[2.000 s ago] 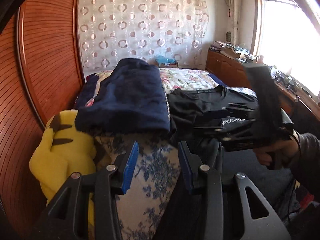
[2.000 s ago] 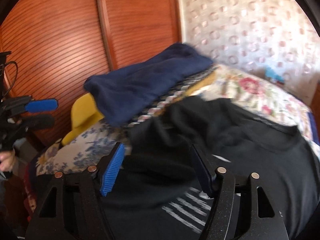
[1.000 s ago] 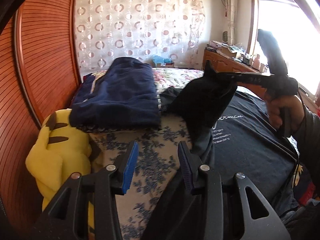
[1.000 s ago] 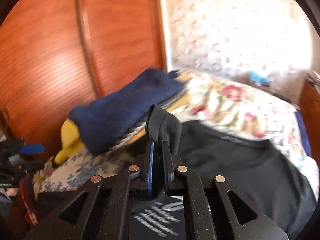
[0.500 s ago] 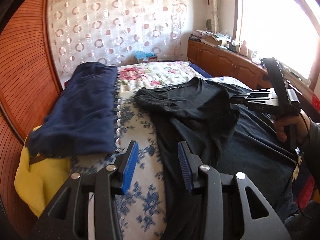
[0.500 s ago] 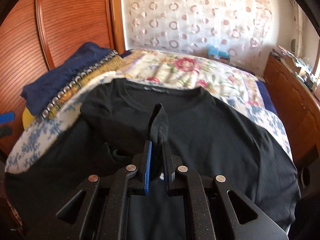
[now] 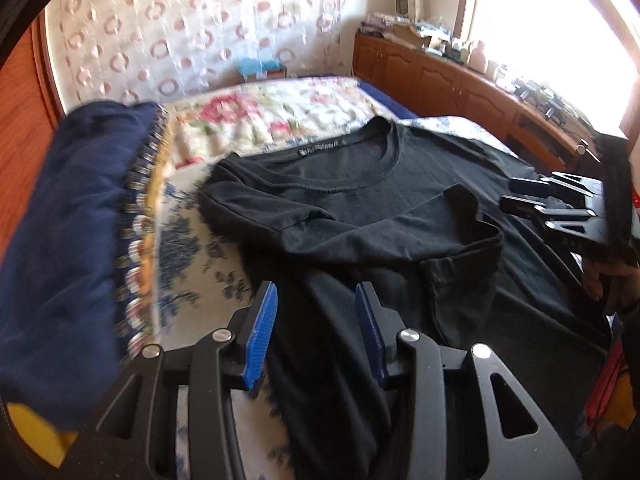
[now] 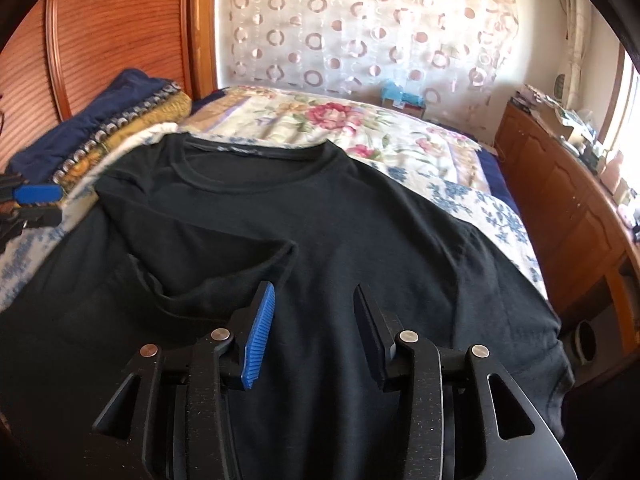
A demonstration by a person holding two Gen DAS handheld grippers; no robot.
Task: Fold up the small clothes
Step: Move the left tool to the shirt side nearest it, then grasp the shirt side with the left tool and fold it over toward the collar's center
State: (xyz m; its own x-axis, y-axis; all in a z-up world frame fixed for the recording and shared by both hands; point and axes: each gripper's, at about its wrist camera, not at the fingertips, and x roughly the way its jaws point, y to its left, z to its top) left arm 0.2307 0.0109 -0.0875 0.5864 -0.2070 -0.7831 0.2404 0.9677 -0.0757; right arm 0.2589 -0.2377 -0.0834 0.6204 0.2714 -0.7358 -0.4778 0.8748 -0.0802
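A black T-shirt lies spread on the bed, collar toward the far end; it also shows in the right wrist view. Its left sleeve is folded inward across the chest and shows in the right wrist view too. My left gripper is open and empty above the shirt's left side. My right gripper is open and empty above the shirt's middle, beside the folded sleeve. The right gripper also shows in the left wrist view at the right edge.
A folded navy garment lies on a patterned blanket at the bed's left. A floral bedspread covers the far bed. Wooden wardrobe doors stand left. A cluttered wooden cabinet runs along the right by the window.
My right gripper carried the sleeve inward over the shirt, then opened and let it drop onto the chest. My left gripper swung to the right over the shirt and stayed open.
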